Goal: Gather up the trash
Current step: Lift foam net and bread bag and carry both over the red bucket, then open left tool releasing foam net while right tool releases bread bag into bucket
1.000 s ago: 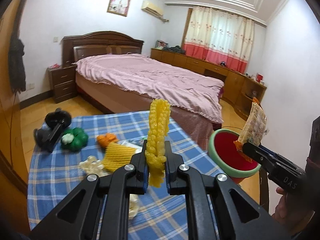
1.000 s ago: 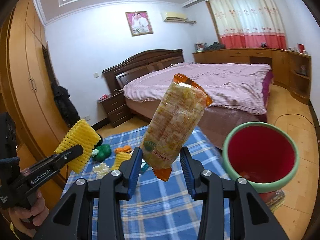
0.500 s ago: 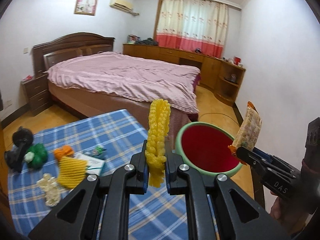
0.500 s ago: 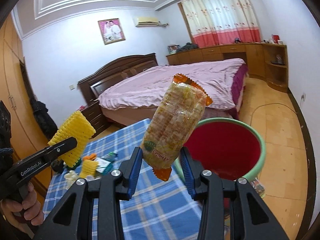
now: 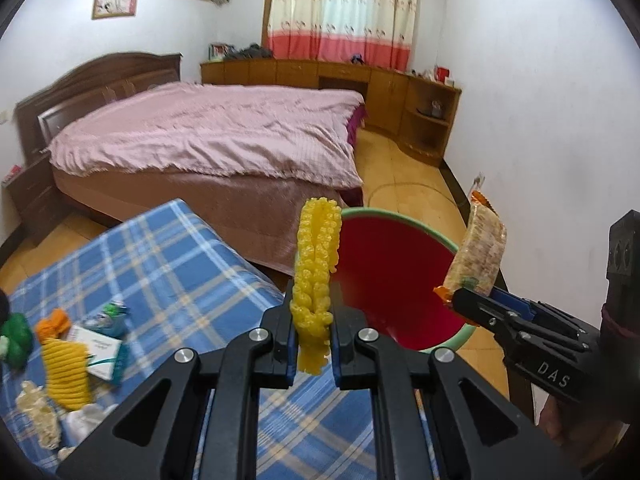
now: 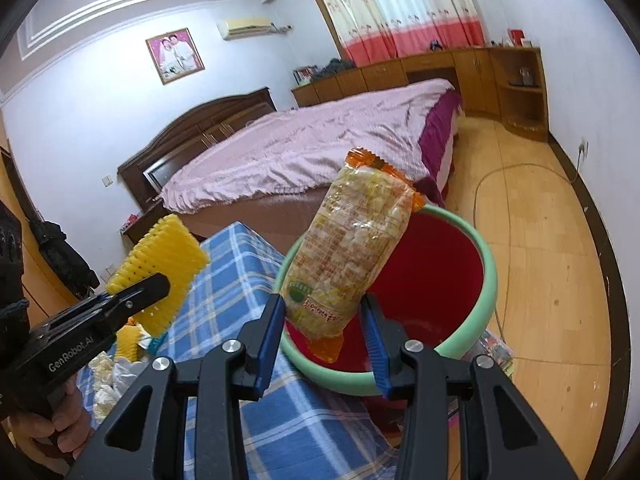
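My left gripper (image 5: 313, 334) is shut on a yellow foam fruit net (image 5: 316, 268), held upright at the near rim of the red bin with a green rim (image 5: 400, 276). It also shows in the right wrist view (image 6: 160, 264). My right gripper (image 6: 322, 330) is shut on a snack packet (image 6: 352, 256) with orange ends, held above the bin (image 6: 452, 264). The packet also shows in the left wrist view (image 5: 478, 258), over the bin's right rim.
A blue plaid table (image 5: 168, 264) holds more trash at its left: another yellow net (image 5: 66, 372), an orange piece (image 5: 52, 322), a white-green box (image 5: 98, 346), crumpled wrappers (image 5: 36, 412). A bed (image 5: 208, 136) stands behind. A cable (image 6: 512, 176) lies on the wooden floor.
Both grippers have swung right, away from the table's trash and toward the bin. The bin now looks larger and sits right under the held net and packet.
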`<action>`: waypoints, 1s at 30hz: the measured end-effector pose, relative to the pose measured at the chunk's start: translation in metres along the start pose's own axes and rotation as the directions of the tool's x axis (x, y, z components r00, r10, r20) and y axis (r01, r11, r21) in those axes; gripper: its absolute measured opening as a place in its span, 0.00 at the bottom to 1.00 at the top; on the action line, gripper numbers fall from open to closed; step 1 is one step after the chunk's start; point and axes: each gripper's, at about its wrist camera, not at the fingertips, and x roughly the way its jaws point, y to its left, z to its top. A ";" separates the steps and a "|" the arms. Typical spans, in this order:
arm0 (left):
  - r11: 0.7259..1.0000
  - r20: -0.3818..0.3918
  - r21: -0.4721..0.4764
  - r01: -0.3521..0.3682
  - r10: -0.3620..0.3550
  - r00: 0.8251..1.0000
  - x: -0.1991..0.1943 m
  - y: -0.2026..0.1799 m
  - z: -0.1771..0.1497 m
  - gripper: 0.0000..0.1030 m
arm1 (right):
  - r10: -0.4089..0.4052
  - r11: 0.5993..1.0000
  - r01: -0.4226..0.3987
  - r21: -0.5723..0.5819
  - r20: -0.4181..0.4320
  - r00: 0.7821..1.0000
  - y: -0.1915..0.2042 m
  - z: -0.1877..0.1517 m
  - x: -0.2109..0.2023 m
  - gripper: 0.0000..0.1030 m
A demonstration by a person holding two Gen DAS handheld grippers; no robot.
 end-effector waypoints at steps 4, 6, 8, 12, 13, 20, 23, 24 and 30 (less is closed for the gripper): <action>1.000 -0.046 0.001 0.026 -0.026 0.999 0.030 -0.009 0.002 0.12 | -0.016 1.000 0.017 0.021 -0.032 0.999 -0.017 0.005 0.019 0.41; 0.999 -0.066 0.002 0.039 -0.039 0.997 0.042 -0.014 0.003 0.12 | -0.026 0.999 0.027 0.026 -0.039 0.999 -0.020 0.009 0.027 0.41; 0.999 -0.082 0.006 0.054 -0.053 0.995 0.055 -0.018 0.004 0.12 | -0.033 0.999 0.035 0.036 -0.047 0.998 -0.028 0.009 0.032 0.41; 0.997 -0.107 0.007 0.071 -0.070 0.992 0.074 -0.024 0.005 0.12 | -0.047 0.997 0.051 0.054 -0.067 0.997 -0.039 0.011 0.044 0.42; 0.997 -0.115 0.004 0.074 -0.073 0.991 0.078 -0.025 0.005 0.12 | -0.048 0.997 0.052 0.057 -0.070 0.996 -0.040 0.010 0.046 0.42; 0.997 -0.168 0.004 0.076 -0.074 0.983 0.096 -0.026 0.000 0.25 | -0.063 0.993 0.068 0.092 -0.058 0.996 -0.051 0.011 0.049 0.46; 0.997 -0.159 0.005 0.071 -0.070 0.985 0.094 -0.027 0.000 0.36 | -0.060 0.990 0.065 0.121 -0.051 0.997 -0.057 0.011 0.049 0.51; 0.998 -0.156 0.005 0.067 -0.065 0.986 0.093 -0.027 0.001 0.37 | -0.058 0.989 0.064 0.130 -0.050 0.997 -0.059 0.011 0.049 0.51; 0.998 -0.147 -0.018 0.053 -0.055 0.988 0.083 -0.021 0.002 0.37 | -0.054 0.989 0.059 0.139 -0.042 0.998 -0.059 0.010 0.044 0.54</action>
